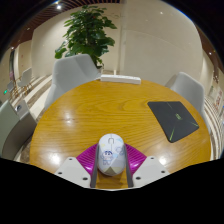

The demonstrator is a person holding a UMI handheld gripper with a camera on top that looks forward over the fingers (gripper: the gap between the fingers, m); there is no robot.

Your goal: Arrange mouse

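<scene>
A white mouse with a faint coloured pattern lies lengthwise between my fingers, near the front edge of the round wooden table. My gripper is shut on it. The magenta pads touch its left and right sides. I cannot tell whether the mouse rests on the tabletop or is held just above it. A dark flat mouse mat lies on the table, ahead and to the right of the fingers, well apart from the mouse.
Grey chairs stand round the table: one at the far left, one at the right, one at the near left. A potted plant stands behind the table by a pale wall.
</scene>
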